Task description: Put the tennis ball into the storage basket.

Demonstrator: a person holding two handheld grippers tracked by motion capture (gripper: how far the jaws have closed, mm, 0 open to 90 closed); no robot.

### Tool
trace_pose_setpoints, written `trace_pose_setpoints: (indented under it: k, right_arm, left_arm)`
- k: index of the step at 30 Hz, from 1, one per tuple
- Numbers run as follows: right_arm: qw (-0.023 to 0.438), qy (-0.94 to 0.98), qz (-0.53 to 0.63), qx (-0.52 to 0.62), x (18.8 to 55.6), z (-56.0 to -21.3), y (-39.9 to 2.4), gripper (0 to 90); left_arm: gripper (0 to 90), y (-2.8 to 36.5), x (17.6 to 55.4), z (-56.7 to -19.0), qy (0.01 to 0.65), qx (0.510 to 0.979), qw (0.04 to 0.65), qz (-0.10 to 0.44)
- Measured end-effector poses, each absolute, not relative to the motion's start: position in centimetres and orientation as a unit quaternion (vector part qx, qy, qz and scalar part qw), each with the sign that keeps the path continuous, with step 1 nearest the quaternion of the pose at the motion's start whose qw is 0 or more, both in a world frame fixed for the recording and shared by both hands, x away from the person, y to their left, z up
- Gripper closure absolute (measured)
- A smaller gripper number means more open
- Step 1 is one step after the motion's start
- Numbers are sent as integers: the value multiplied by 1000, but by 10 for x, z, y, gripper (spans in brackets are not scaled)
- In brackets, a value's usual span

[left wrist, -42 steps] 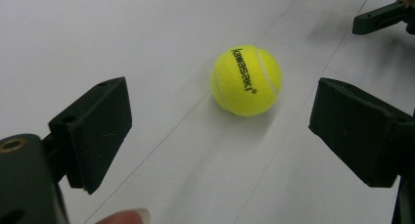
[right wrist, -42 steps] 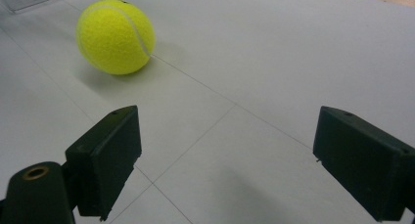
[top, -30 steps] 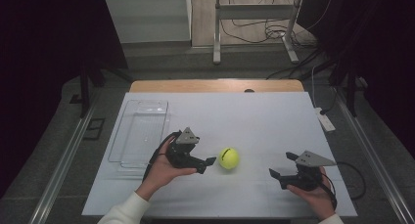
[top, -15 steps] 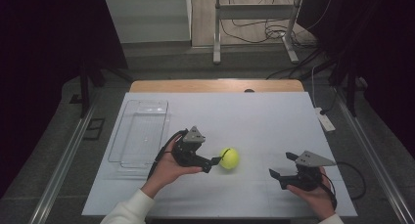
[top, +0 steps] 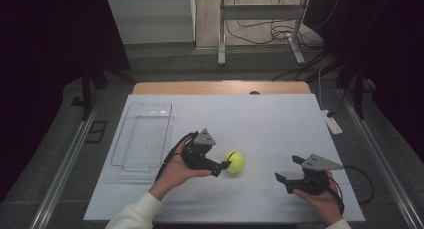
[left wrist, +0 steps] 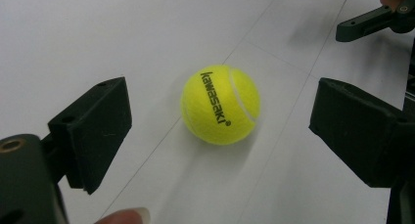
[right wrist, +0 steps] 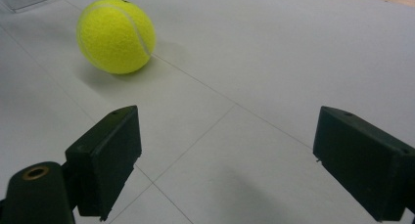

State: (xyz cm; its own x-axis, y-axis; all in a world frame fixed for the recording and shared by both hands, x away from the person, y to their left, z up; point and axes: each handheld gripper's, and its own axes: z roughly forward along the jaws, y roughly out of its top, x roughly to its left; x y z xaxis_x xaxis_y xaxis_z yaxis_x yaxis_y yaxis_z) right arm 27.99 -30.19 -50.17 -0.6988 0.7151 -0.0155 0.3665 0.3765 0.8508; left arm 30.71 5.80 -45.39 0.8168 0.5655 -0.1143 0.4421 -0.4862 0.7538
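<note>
A yellow tennis ball point(top: 234, 161) rests on the white table top point(top: 260, 119), a little left of centre. My left gripper point(top: 223, 165) lies just left of it with its jaws open, their tips at the ball's side. In the left gripper view the ball point(left wrist: 220, 104) sits at the mouth of the open left gripper point(left wrist: 222, 117), and no pad presses on it. My right gripper point(top: 288, 169) rests open near the front right, pointing left, with nothing between its jaws. From the right gripper point(right wrist: 225, 155) the ball point(right wrist: 116, 35) lies farther off at upper left.
A clear plastic tray point(top: 150, 105) stands on the left part of the table, left of my left hand. A white power strip point(top: 332, 123) lies off the table's right edge. The right gripper point(left wrist: 372, 18) shows at the top right of the left gripper view.
My left gripper has edged right, bringing its jaw tips up to the ball. The ball and the right gripper have stayed where they were.
</note>
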Motion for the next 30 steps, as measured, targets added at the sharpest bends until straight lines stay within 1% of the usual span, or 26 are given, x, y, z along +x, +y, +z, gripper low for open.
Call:
trace_pose_setpoints:
  k: [18,30]
  right_arm:
    - [194,807,446,335,280,-502,-302,111]
    - [194,807,446,335,280,-502,-302,110]
  left_arm:
    - [84,43,316,-460,289,869,398,57]
    - [77,31,325,-470,285,879,380,40]
